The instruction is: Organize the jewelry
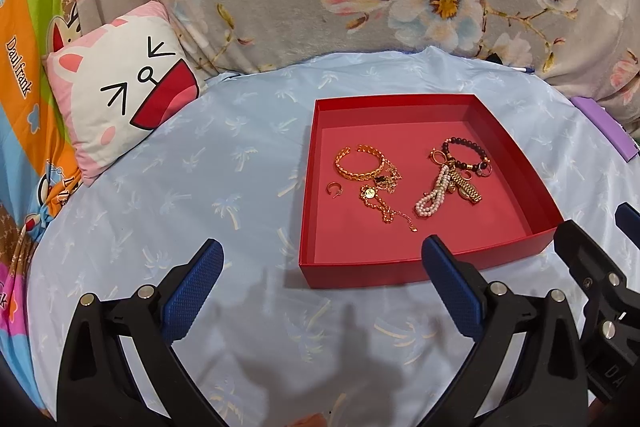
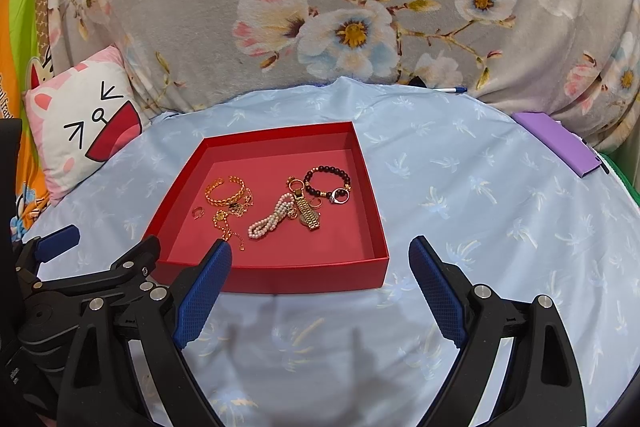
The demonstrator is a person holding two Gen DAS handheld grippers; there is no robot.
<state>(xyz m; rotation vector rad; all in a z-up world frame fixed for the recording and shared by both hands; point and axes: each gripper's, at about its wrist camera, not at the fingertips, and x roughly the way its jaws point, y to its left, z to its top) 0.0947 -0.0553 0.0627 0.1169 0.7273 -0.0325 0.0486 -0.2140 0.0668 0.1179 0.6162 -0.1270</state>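
Both grippers, left (image 1: 322,269) and right (image 2: 320,267), hover with jaws wide and empty. Ahead of them a red tray (image 2: 280,277) holds the jewelry (image 2: 276,201); bare bedsheet (image 2: 480,187) surrounds it, a pillow (image 1: 120,99) beyond-left.

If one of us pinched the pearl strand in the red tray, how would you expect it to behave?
The pearl strand lies looped in soft curves, so it would probably hang limp. Its round beads may slip between pads. It touches the gold watch band, so lifting it might drag that along.
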